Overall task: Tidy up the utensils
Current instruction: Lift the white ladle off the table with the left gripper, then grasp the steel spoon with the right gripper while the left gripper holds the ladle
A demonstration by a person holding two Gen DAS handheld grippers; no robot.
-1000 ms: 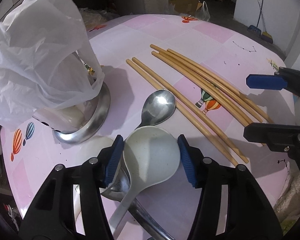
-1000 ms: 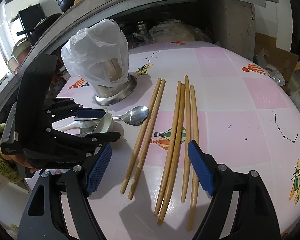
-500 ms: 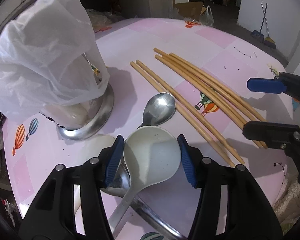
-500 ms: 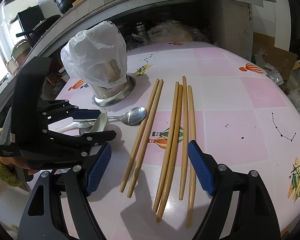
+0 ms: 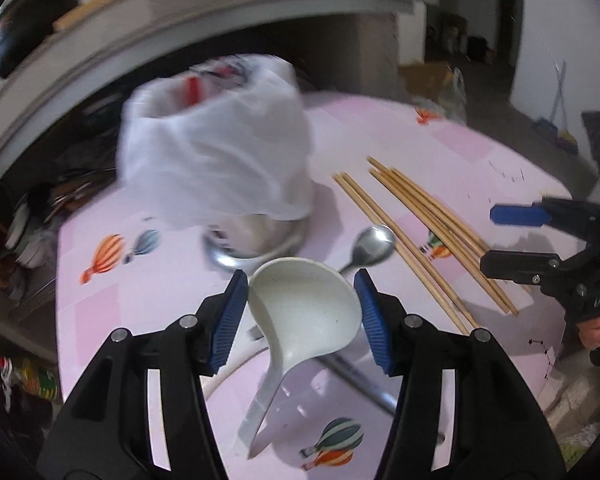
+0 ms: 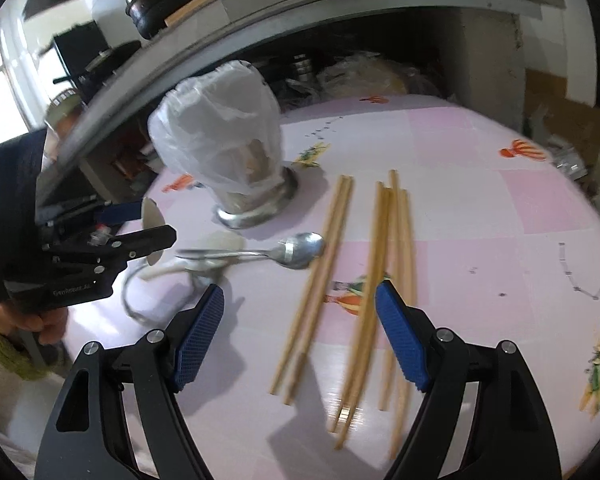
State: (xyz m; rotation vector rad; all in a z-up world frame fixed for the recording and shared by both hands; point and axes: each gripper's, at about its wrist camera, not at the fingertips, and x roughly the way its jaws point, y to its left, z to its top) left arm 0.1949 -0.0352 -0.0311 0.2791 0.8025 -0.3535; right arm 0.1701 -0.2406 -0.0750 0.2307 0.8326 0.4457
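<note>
Since the earlier frames the left gripper (image 5: 300, 312) has lifted the white ladle-shaped spoon (image 5: 304, 312) off the pink table (image 5: 148, 292); its handle now hangs free toward six o'clock above the cloth, where before it lay among the other spoons. The blue pads (image 5: 230, 320) press on both sides of the spoon's bowl, the jaws about half parted around it. In the right wrist view the same gripper (image 6: 140, 224) shows at nine o'clock, held up with the spoon's pale bowl edge-on between its fingers.

The right gripper (image 6: 300, 336) hangs wide open over the table with nothing between its pads, and looks much as it did. In the left view it sits at three o'clock (image 5: 512, 236).

Left on the table, a metal spoon (image 6: 296, 250) lies with its bowl just beside the nearest pair of wooden chopsticks (image 6: 320, 276), and its handle points toward nine o'clock, where another white spoon (image 6: 204, 258) lies under it. Four more chopsticks (image 6: 384, 276) lie in a loose bundle toward three o'clock of the pair, running between the right gripper's fingers.

At eleven o'clock of the metal spoon stands a steel-based holder (image 6: 256, 208) draped in a white plastic bag (image 6: 216, 140). In the left view the bag (image 5: 216, 160) is blurred, at twelve o'clock beyond the held spoon.
</note>
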